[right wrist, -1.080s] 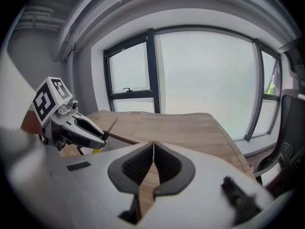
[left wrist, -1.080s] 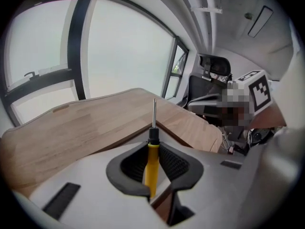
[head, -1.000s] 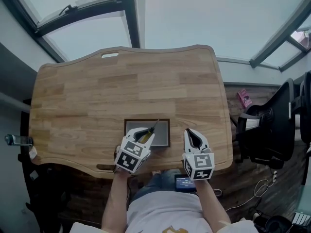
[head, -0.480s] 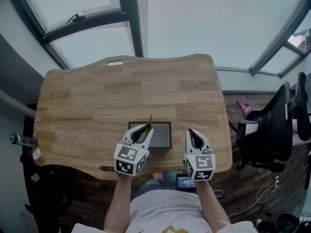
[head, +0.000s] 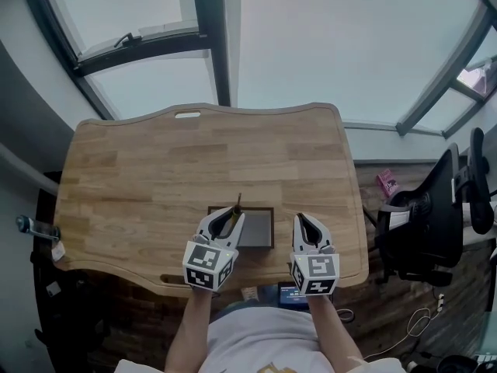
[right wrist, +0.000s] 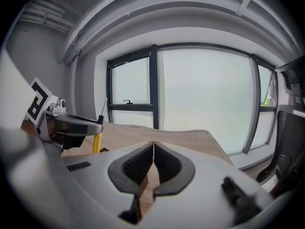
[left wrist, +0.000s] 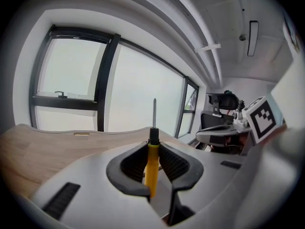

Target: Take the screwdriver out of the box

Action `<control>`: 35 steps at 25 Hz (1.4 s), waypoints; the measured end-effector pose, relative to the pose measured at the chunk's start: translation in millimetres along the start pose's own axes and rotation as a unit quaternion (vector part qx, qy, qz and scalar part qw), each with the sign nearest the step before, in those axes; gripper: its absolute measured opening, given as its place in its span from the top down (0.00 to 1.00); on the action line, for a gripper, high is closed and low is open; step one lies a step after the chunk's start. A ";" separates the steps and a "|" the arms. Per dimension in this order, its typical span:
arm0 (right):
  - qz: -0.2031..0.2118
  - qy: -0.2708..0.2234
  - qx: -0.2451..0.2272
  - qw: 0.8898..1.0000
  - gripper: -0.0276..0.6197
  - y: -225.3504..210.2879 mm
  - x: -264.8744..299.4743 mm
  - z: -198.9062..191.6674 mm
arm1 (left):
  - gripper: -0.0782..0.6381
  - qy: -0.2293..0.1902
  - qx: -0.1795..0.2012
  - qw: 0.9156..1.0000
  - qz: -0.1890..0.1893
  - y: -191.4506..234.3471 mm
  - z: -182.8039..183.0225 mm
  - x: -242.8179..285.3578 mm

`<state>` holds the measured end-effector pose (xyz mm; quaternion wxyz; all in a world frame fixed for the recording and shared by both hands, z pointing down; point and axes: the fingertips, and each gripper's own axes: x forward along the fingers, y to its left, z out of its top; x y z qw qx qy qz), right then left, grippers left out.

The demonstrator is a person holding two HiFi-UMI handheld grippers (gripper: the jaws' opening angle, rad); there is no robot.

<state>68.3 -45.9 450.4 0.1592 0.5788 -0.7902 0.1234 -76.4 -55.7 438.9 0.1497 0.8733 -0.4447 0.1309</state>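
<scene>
My left gripper (head: pixel 226 219) (left wrist: pixel 153 152) is shut on a screwdriver (left wrist: pixel 152 149) with a yellow handle, a black collar and a thin metal shaft that points up and away. In the head view the screwdriver (head: pixel 235 207) sticks out past the left jaws, over the left end of the shallow dark box (head: pixel 255 228) on the wooden table (head: pixel 155 169). The right gripper (head: pixel 305 225) (right wrist: pixel 153 168) hangs just right of the box, its jaws shut with nothing between them. In the right gripper view the left gripper (right wrist: pixel 71 125) and the screwdriver (right wrist: pixel 97 141) show at the left.
The box stands near the table's front edge, in front of the person's body. A black office chair (head: pixel 435 216) stands to the right of the table. A clamp-like fitting (head: pixel 31 228) sticks out at the table's left edge. Large windows lie beyond the far edge.
Both grippers have risen. The left gripper has tilted up, so the screwdriver's shaft now points more upward, clear of the box.
</scene>
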 end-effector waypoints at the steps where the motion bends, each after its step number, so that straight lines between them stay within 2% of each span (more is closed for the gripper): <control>1: 0.001 -0.001 0.000 1.000 0.91 1.3 0.5 1.3 | 0.78 0.000 0.001 1.000 0.001 -0.5 0.7 0.0; 7: -0.005 -0.012 -0.002 1.000 0.91 3.5 3.7 9.0 | 0.78 -0.002 0.007 1.000 0.008 2.1 1.8 0.1; 19: -0.012 0.002 0.009 1.000 0.91 -1.8 2.4 0.2 | 0.78 0.006 0.001 1.000 0.003 0.8 -5.7 3.7; 35: -0.018 -0.004 0.007 1.000 0.91 -14.0 -0.8 -1.4 | 0.78 0.004 0.007 1.000 0.005 -3.5 -3.0 12.0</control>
